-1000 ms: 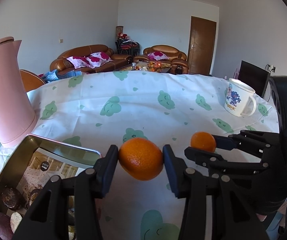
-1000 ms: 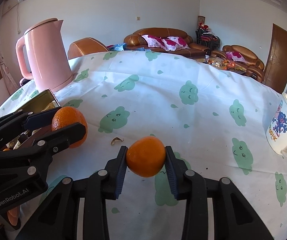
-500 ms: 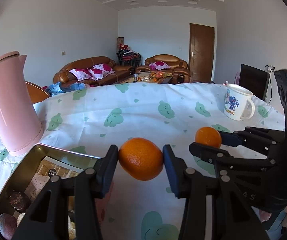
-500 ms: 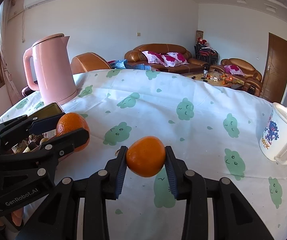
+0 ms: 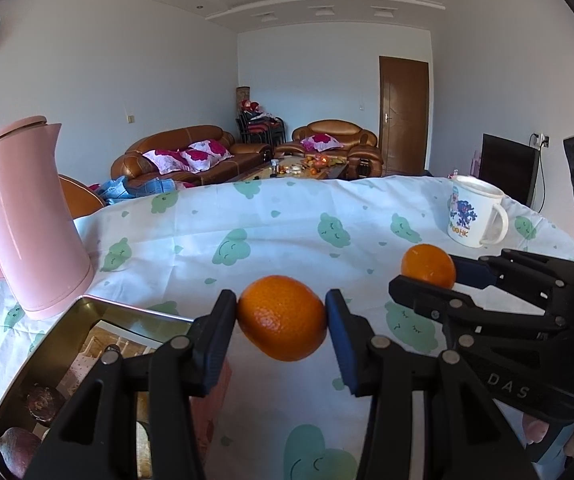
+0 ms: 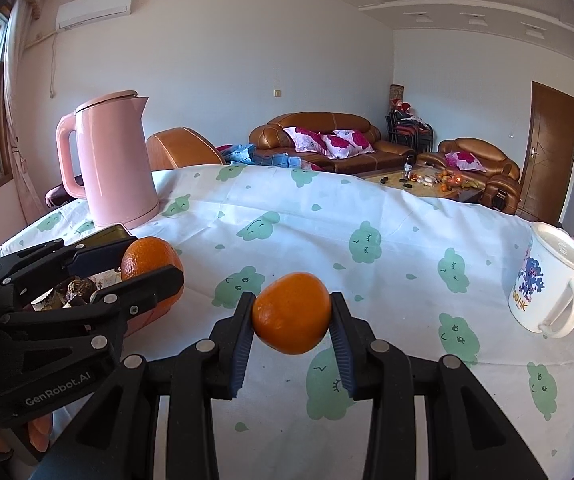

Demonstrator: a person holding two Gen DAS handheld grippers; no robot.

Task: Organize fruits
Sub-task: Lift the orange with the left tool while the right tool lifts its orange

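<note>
My left gripper (image 5: pixel 281 322) is shut on an orange (image 5: pixel 282 317), held above the table beside the open metal tin (image 5: pixel 87 312). In the right wrist view that same orange (image 6: pixel 151 260) shows at the left, clamped in the left gripper (image 6: pixel 149 268) over the tin (image 6: pixel 115 234). My right gripper (image 6: pixel 292 320) is shut on a second orange (image 6: pixel 292 312) above the cloth. From the left wrist view this second orange (image 5: pixel 428 265) sits at the right in the right gripper (image 5: pixel 427 274). The tin holds dark fruits (image 5: pixel 41 400) and a printed card.
A pink kettle (image 5: pixel 27 216) stands at the left behind the tin; it also shows as the kettle (image 6: pixel 113 164) in the right wrist view. A white printed mug (image 6: pixel 547 284) stands at the right. The tablecloth (image 6: pixel 367 220) with green clouds covers the table. Sofas lie beyond.
Both views have tipped upward, showing more wall and ceiling; the table and kettle sit lower in frame. Each gripper keeps its orange, and the two hold their spacing.
</note>
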